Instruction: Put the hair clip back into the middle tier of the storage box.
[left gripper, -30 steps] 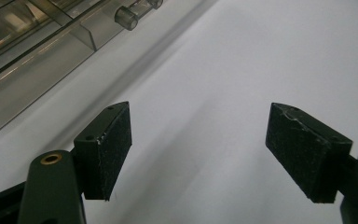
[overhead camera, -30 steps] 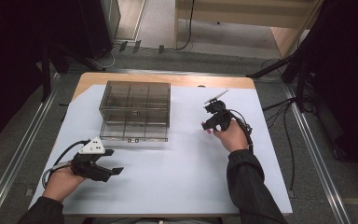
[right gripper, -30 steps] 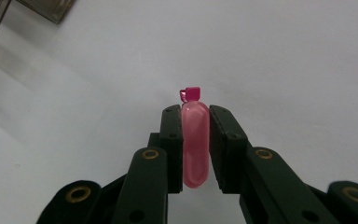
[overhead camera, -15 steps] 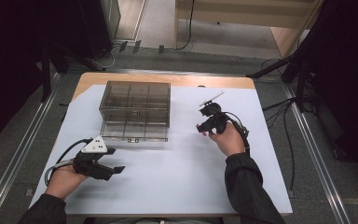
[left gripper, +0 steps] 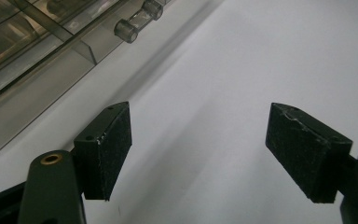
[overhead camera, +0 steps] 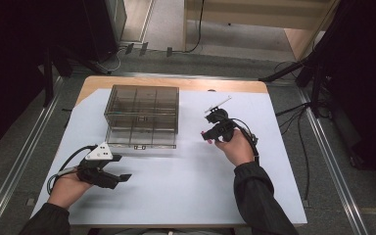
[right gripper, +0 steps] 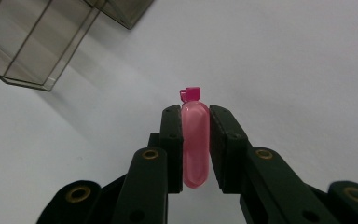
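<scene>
Right claw [right gripper: 196,140] pinches a small pink plastic vial [right gripper: 195,142] w/ cap, above the tabletop [overhead camera: 186,196] mid-right, near the clear compartment box [overhead camera: 142,117]. Looks light, smooth, prob. slippery; grip mid-body. Left claw [left gripper: 200,154] spread, empty, near front-left edge.

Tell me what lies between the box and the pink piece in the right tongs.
Nothing: in the high view, only bare white table separates the box from the pink piece.
</scene>
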A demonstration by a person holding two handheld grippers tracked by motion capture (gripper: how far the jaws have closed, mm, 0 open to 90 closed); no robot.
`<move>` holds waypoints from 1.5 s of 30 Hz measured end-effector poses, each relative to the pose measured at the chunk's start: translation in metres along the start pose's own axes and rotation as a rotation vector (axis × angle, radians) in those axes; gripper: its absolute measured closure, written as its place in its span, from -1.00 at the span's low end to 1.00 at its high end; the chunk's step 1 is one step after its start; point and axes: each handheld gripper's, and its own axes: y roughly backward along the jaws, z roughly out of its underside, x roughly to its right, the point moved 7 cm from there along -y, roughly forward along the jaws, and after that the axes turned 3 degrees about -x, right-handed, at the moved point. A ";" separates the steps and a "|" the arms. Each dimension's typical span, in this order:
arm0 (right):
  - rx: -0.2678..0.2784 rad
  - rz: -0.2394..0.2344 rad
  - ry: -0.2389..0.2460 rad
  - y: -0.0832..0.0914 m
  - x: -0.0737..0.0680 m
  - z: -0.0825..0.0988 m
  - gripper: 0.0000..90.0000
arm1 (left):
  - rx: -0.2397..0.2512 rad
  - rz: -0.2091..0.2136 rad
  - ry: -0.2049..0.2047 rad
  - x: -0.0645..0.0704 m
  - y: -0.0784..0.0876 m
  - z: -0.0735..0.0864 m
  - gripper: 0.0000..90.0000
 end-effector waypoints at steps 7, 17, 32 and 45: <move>0.018 -0.027 0.032 0.001 -0.012 -0.004 0.73 | 0.001 -0.002 -0.001 0.000 0.000 0.000 -0.47; 0.034 -0.029 0.057 0.003 -0.023 -0.009 0.73 | 0.002 0.003 0.002 0.000 0.001 0.001 -0.47; 0.053 -0.043 0.079 0.005 -0.038 -0.017 0.73 | 0.004 -0.005 0.003 0.001 0.005 0.005 -0.47; 0.071 -0.049 0.095 0.010 -0.049 -0.025 0.73 | 0.006 -0.010 0.004 0.002 0.006 0.007 -0.48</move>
